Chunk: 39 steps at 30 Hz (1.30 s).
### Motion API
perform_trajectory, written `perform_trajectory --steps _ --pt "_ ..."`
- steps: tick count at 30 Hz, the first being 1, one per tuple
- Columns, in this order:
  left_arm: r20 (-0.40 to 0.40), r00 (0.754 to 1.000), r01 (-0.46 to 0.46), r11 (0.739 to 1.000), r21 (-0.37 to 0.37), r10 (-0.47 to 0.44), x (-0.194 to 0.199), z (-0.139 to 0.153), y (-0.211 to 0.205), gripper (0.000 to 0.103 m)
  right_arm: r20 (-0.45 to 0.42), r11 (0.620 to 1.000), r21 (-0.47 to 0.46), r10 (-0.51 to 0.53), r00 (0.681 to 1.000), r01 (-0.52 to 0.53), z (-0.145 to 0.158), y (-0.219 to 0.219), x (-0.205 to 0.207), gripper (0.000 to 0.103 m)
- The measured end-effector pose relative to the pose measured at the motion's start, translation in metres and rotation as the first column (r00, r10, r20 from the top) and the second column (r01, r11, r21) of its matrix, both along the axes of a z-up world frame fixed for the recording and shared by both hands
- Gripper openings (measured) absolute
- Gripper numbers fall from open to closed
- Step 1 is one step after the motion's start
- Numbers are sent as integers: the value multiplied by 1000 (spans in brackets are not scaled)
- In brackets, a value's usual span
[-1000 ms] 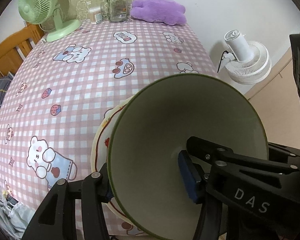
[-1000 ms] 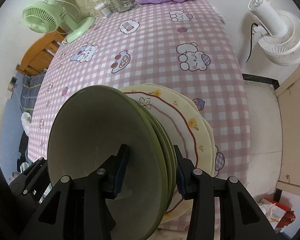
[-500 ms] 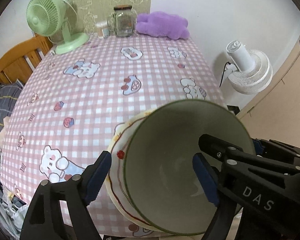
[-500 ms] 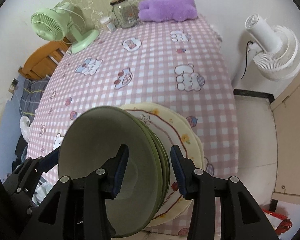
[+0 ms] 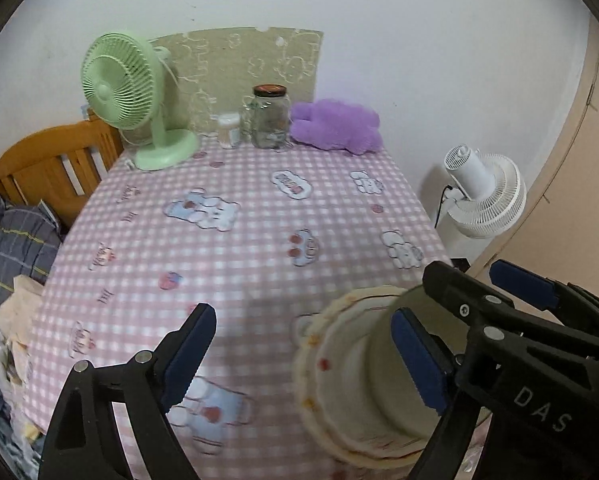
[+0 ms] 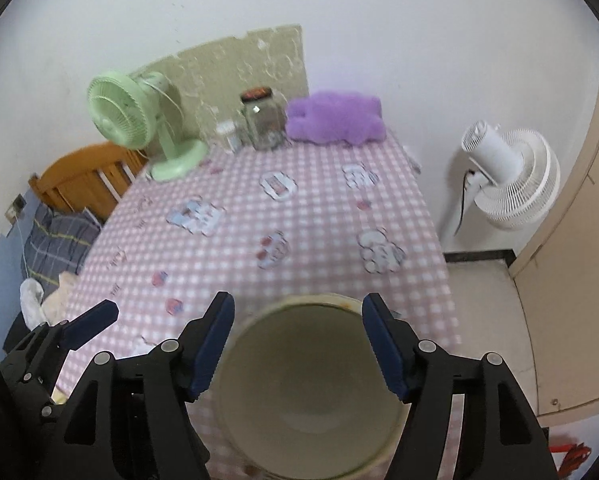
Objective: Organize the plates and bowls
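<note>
The bowl (image 6: 311, 392) is sitting nested on the patterned plate (image 5: 311, 364) at the near right edge of the desk (image 5: 243, 248), directly between the spread fingers of the right gripper (image 6: 299, 348), which is hovering open and gripping nothing. The left gripper (image 5: 303, 356) is likewise standing open and empty, the stack lying toward its right finger. The right gripper is looking nearer and better centred. A round bowl is offering no long axis. Counting is uncertain: one bowl is showing, possibly more beneath, and at least one plate.
</note>
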<state>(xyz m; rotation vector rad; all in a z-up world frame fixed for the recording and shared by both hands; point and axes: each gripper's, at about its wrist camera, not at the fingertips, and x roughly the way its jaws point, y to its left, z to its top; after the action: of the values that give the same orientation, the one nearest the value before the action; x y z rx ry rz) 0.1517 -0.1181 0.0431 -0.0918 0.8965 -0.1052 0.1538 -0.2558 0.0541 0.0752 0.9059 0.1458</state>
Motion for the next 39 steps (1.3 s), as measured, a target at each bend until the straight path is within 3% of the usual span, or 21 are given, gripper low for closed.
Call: perform_trajectory --steps 9,15,20,26,39 --pt "84 996 -10 999 39 6 -22 -1 92 90 71 997 -13 -74 995 75 4 83 -25 70" --pt "153 988 3 997 83 -16 -45 -8 144 91 140 993 -23 -113 984 117 -3 131 -48 80" --pt "181 983 -61 994 86 45 -71 -18 182 93 157 993 -48 -100 983 108 -12 157 -72 81" --pt "242 964 -126 990 64 107 -104 -21 201 97 206 993 -52 -90 974 103 -19 167 -95 82" --pt "324 942 -115 991 63 89 -159 -32 201 103 287 990 -66 -97 953 121 -35 180 -160 85"
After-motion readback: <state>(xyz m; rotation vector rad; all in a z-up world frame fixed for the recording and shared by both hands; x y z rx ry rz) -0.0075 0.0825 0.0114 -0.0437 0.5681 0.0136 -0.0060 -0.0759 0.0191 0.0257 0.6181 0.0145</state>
